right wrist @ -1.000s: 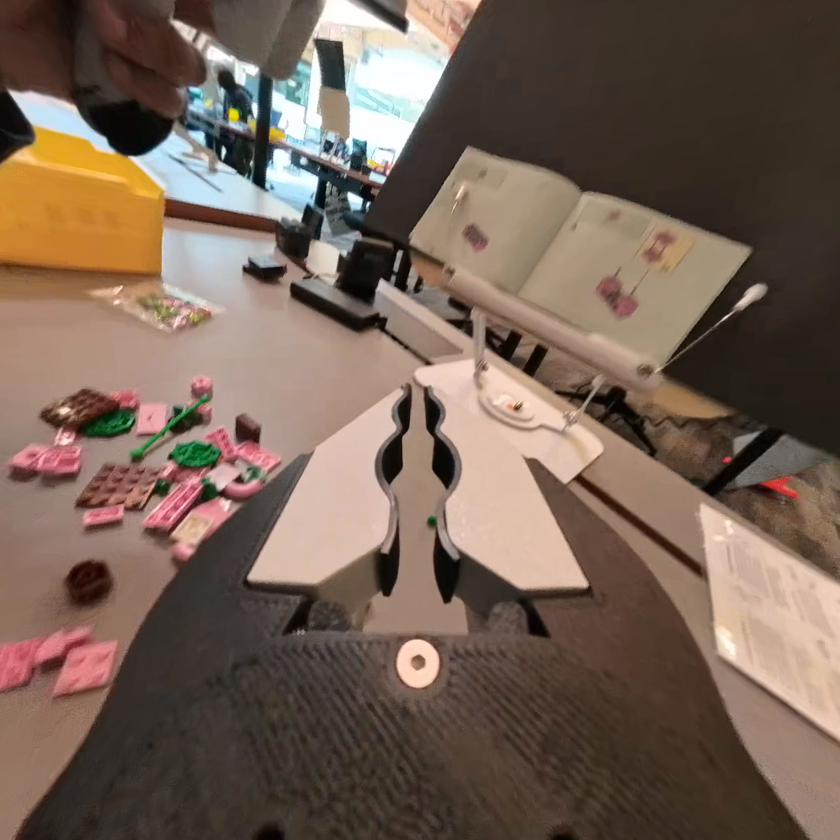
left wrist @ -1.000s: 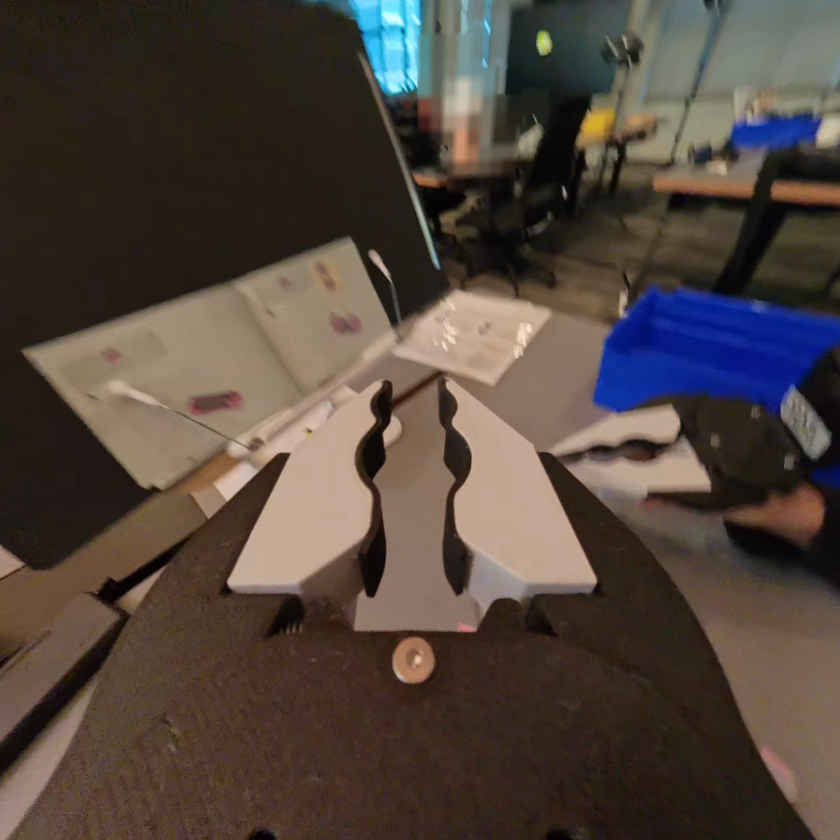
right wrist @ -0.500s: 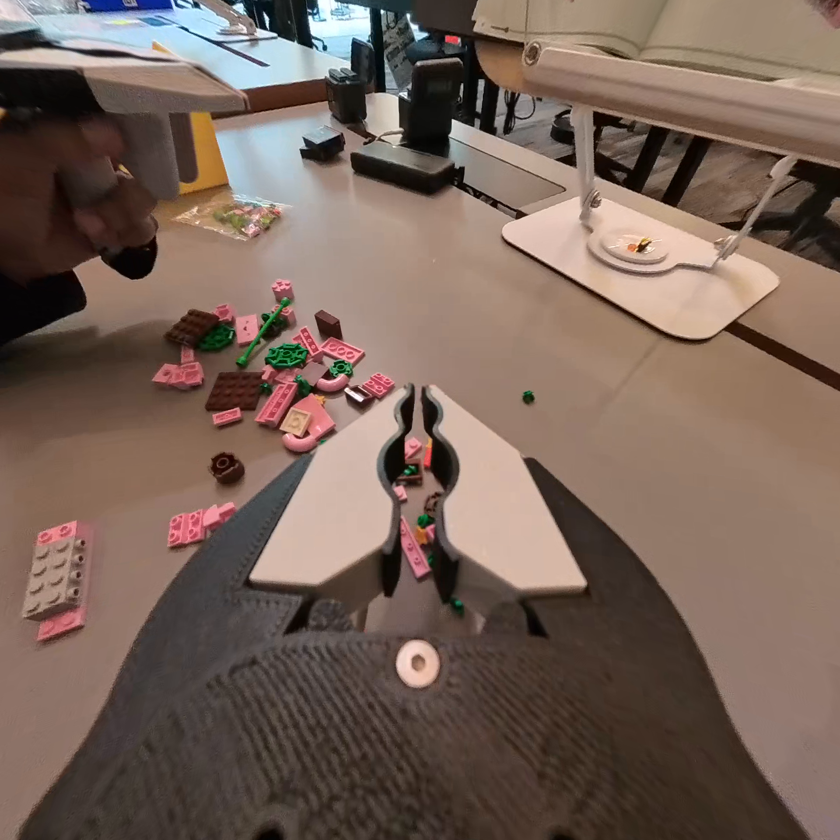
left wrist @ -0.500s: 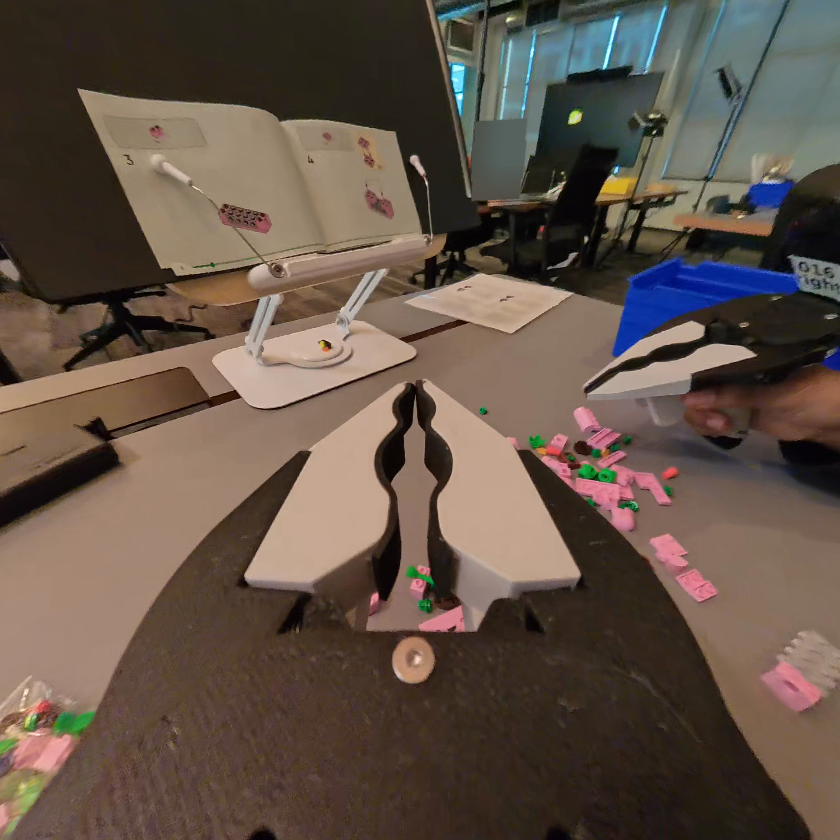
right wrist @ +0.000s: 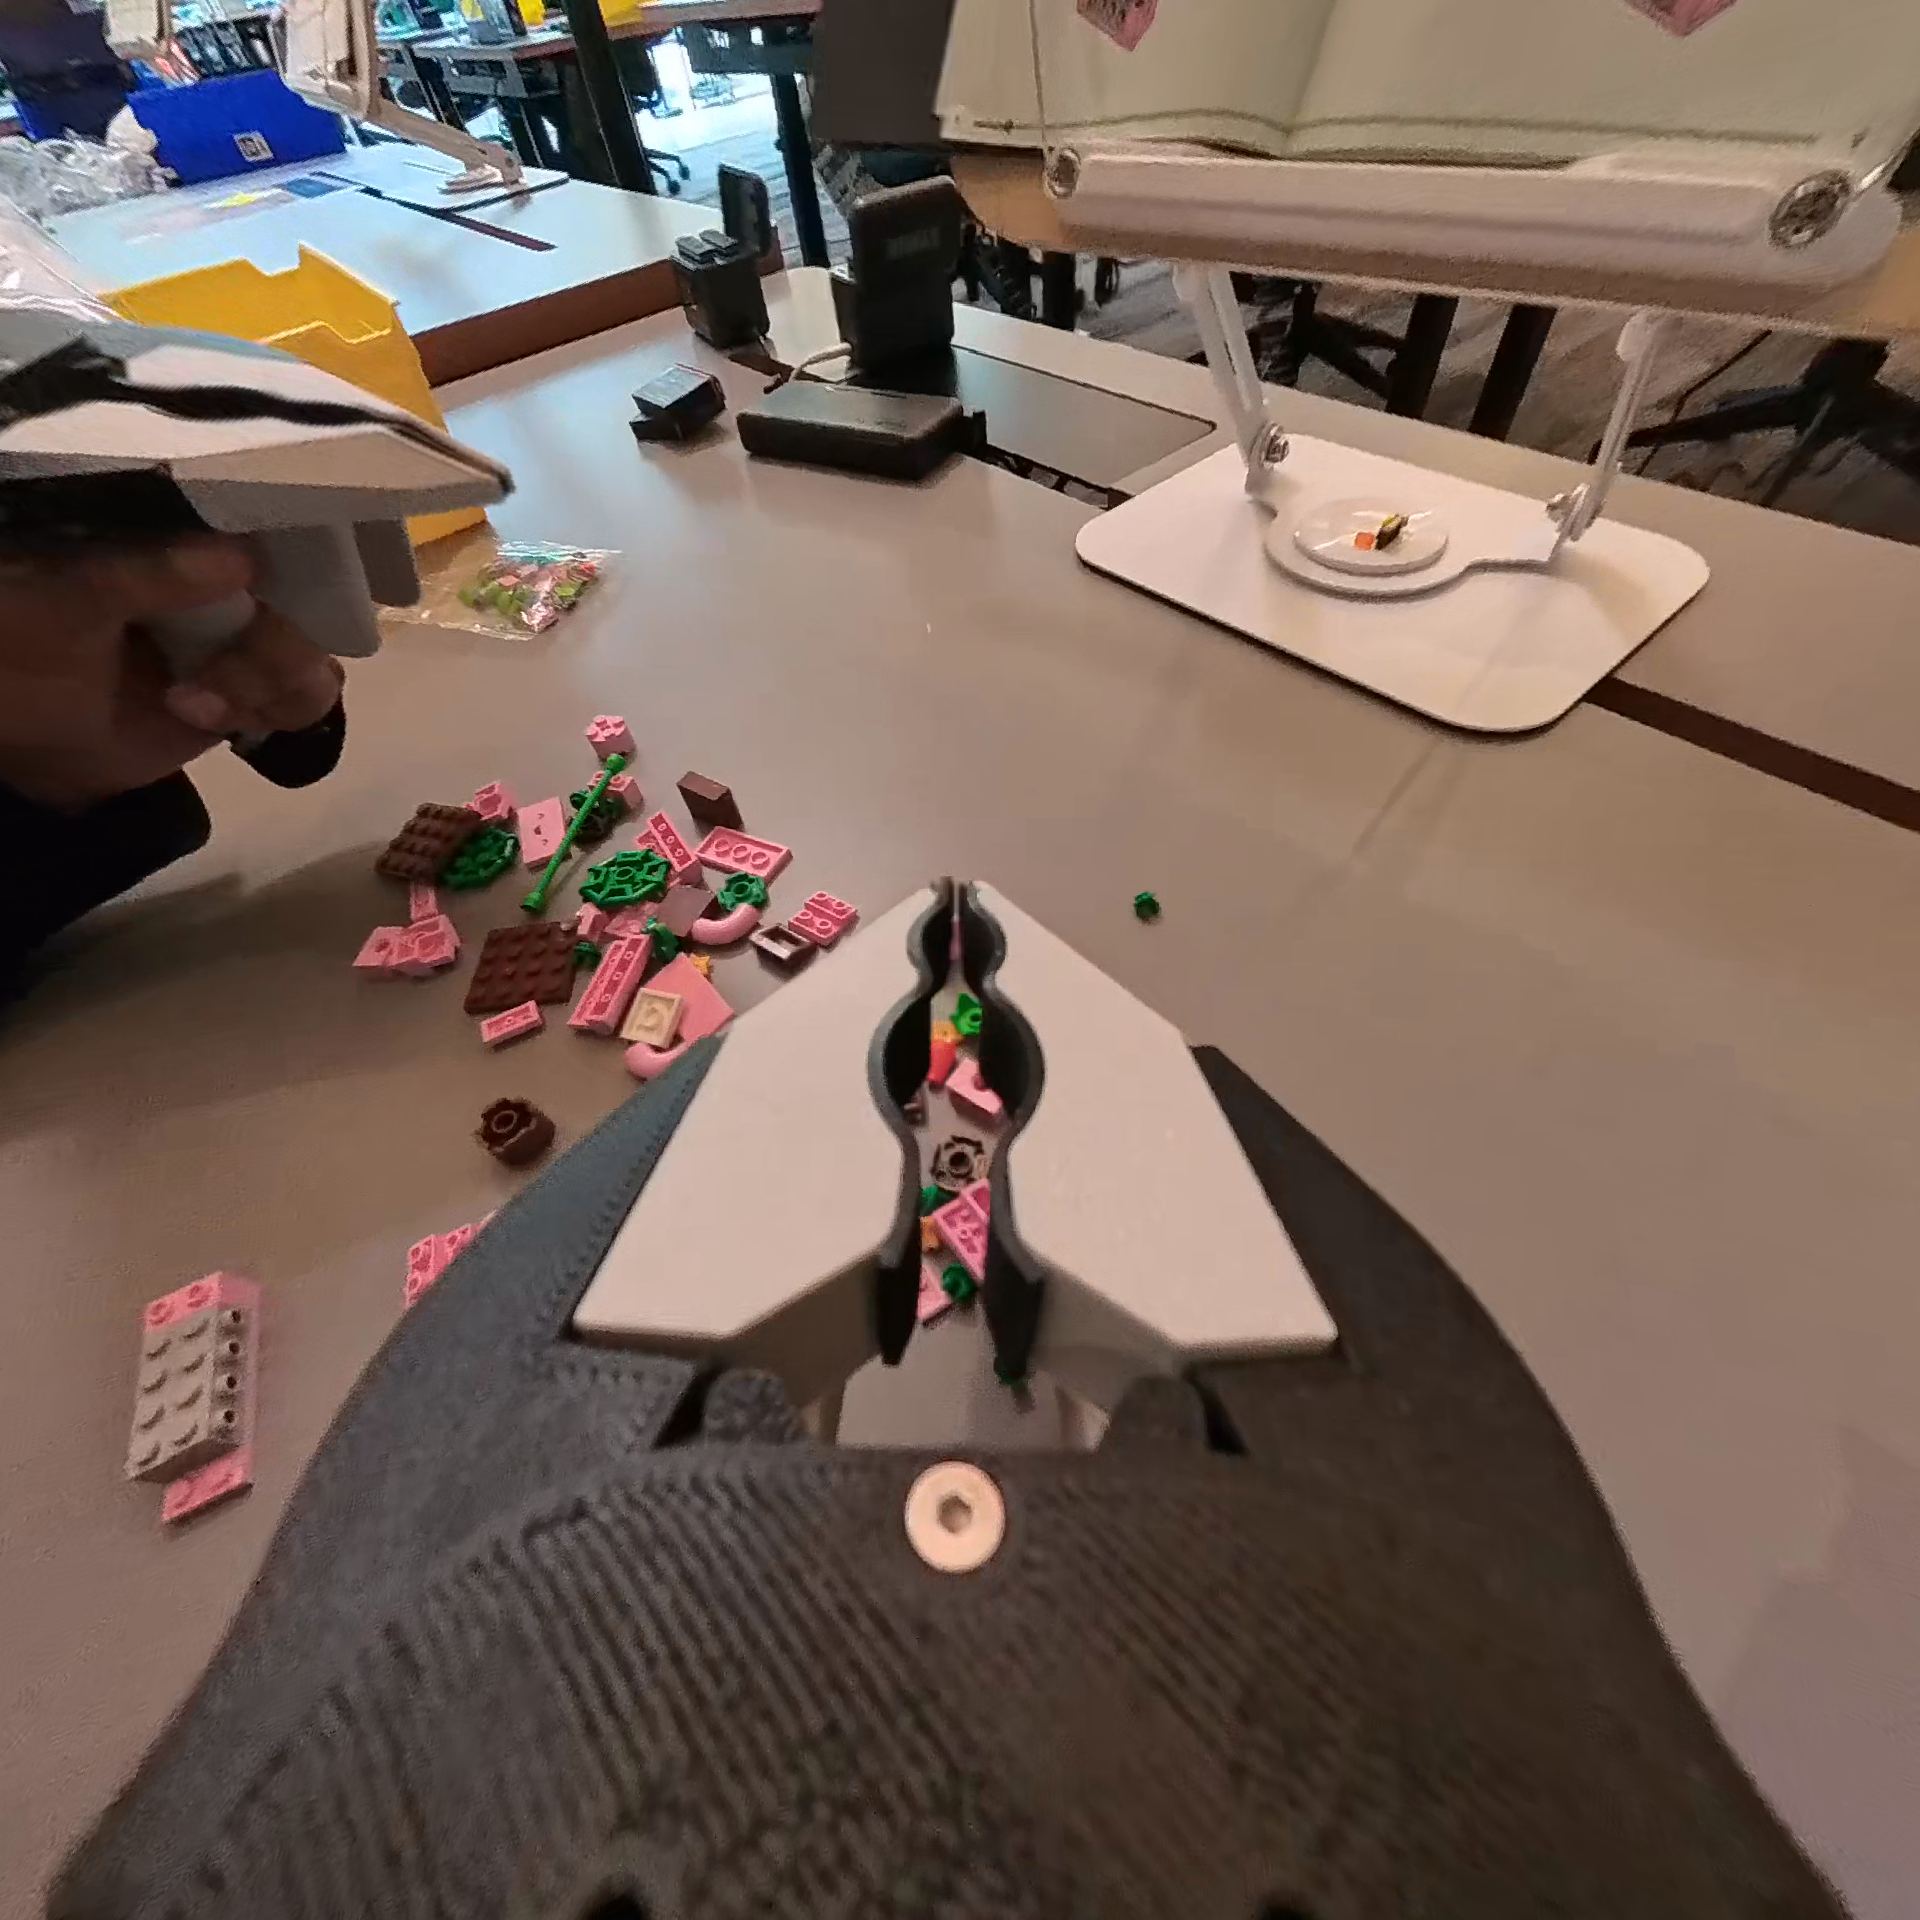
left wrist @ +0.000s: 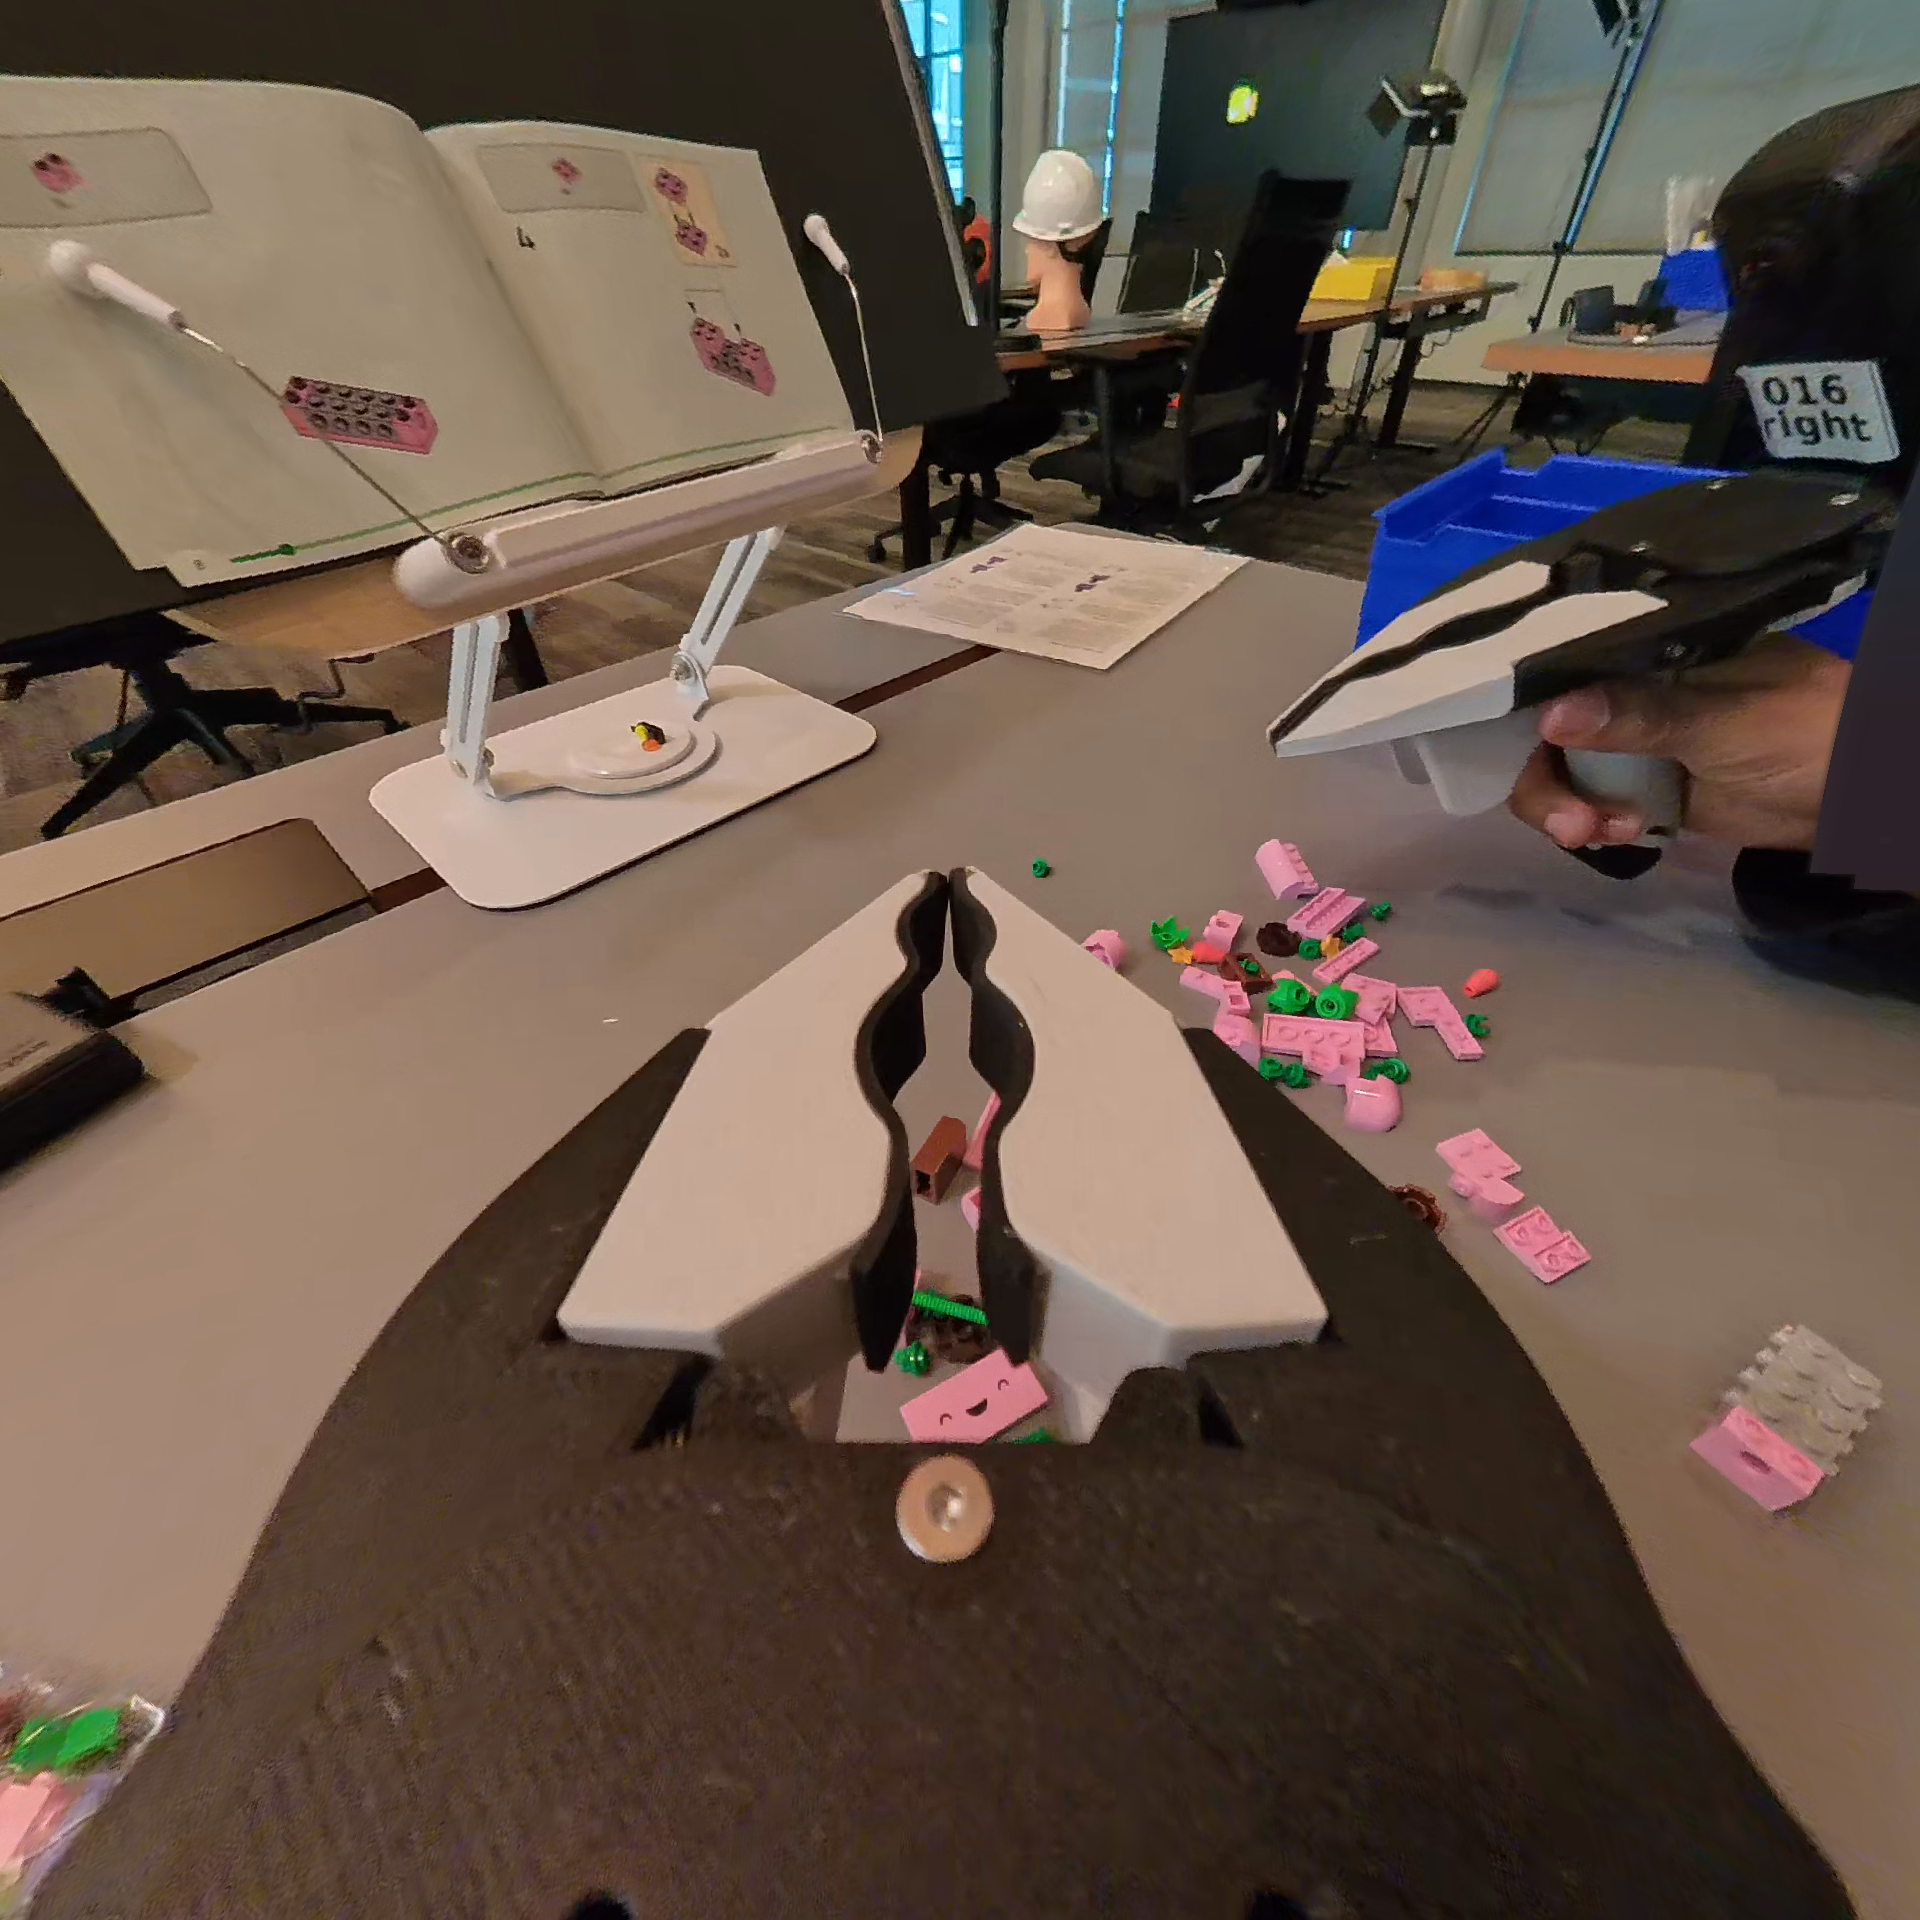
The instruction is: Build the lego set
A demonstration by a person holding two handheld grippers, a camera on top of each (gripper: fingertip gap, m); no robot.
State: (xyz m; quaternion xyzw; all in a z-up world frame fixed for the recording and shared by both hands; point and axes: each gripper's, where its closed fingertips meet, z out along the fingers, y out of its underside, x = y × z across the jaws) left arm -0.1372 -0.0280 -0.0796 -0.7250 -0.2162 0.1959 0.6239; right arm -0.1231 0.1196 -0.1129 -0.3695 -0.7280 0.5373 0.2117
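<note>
Loose pink, green and brown lego pieces point(left wrist: 1320, 1018) lie scattered on the grey table point(left wrist: 364, 1143); they also show in the right wrist view point(right wrist: 613, 914). A grey brick with a pink plate point(left wrist: 1803, 1403) lies apart from them, at the left in the right wrist view point(right wrist: 192, 1382). My left gripper point(left wrist: 949, 881) is shut and empty, held above the left part of the scatter. My right gripper point(right wrist: 956, 896) is shut above the right part; it holds nothing I can make out. Each gripper shows in the other's view, the right one point(left wrist: 1288, 732) and the left one point(right wrist: 488, 480).
An open instruction booklet point(left wrist: 436, 312) rests on a white stand point(left wrist: 623, 800) at the back. A blue bin point(left wrist: 1455, 540) and a printed sheet point(left wrist: 1049, 592) are at the right. A yellow bin point(right wrist: 291, 322), a bag of pieces point(right wrist: 530, 587) and black devices point(right wrist: 852, 416) are at the left. The tips of one gripper are about 15 cm away from the tips of the other.
Both grippers have tipped down and come in over the scattered pieces. Both pairs of jaws have closed from a narrow gap to touching tips.
</note>
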